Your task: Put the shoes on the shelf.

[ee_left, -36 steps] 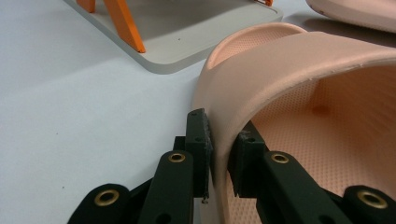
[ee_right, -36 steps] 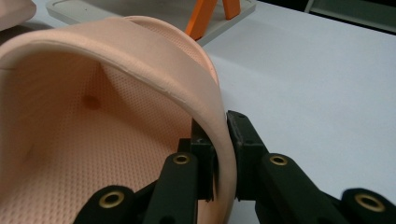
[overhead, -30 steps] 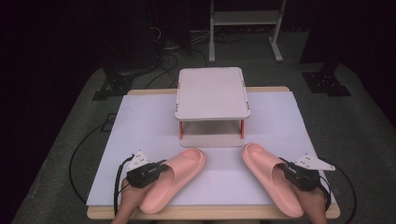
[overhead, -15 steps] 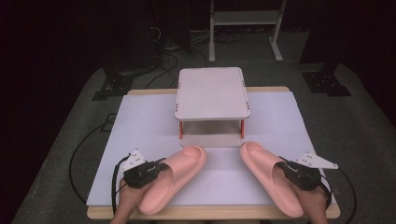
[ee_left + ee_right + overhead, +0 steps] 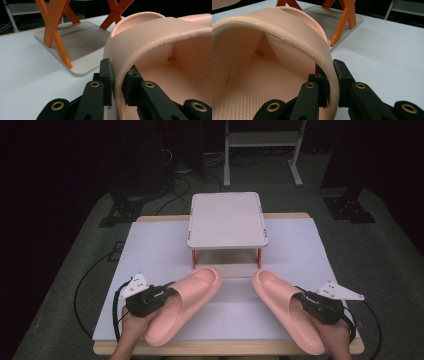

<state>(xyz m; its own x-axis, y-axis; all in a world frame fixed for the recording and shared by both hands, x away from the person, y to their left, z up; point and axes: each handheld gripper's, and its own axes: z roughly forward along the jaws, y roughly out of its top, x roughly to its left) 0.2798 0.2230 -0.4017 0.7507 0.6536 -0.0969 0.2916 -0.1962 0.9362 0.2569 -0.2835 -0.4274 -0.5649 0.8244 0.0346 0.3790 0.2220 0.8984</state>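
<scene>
White table [image 5: 150, 250]; slipper straps [image 5: 160, 32] between jaws.

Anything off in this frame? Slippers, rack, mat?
Nothing stands out. Each gripper is shut on the strap edge of a pink slipper: left gripper on the left slipper, right gripper on the right slipper. The toes angle in toward the small rack, which stands square on the white mat. No damage visible.

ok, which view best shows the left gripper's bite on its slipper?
The left gripper view: the left gripper has its jaws clamped on the upper band's edge of the left slipper, one pad outside, one inside. The high view shows the gripper at the slipper's side, contact too small to read. The right gripper view shows the other slipper instead.
</scene>
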